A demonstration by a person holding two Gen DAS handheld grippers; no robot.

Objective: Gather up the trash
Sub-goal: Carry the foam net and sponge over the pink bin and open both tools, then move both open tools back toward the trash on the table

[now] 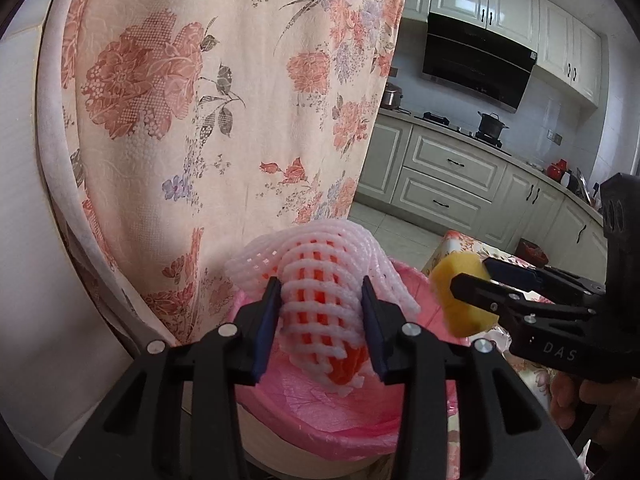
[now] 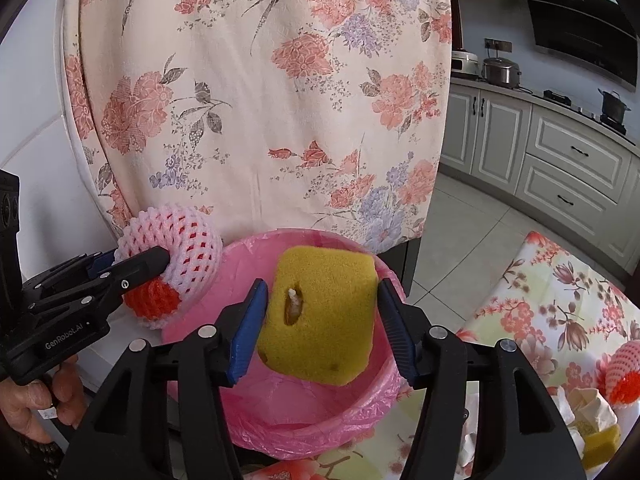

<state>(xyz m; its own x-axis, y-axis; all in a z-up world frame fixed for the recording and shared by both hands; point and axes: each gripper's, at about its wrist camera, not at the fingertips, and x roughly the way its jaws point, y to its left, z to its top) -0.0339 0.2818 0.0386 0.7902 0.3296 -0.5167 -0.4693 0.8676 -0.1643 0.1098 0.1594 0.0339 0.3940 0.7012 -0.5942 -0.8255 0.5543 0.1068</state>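
Trash in this step consists of two items, each carried over the pink-lined bin (image 2: 320, 420) so that a release drops it straight in. We hold the foam fruit net (image 1: 320, 304), white mesh with an orange core, in the left gripper (image 1: 320, 328); its jaws are closed partway, pressing the net from both sides. We hold the yellow sponge (image 2: 320, 316) in the right gripper (image 2: 320, 320), jaws closed onto its two side faces, with the broad face toward the camera. The sponge sits above the bin opening; the net, seen from the right wrist, hangs at the bin's left rim, possibly just outside it. We judge that the left gripper needs a small move inward before opening, or the net may fall beside the bin. More trash remains on the flower-patterned bench (image 2: 552, 304) at right: a second netted piece (image 2: 624, 372), crumpled paper (image 2: 588, 404) and another yellow sponge (image 2: 602, 438).
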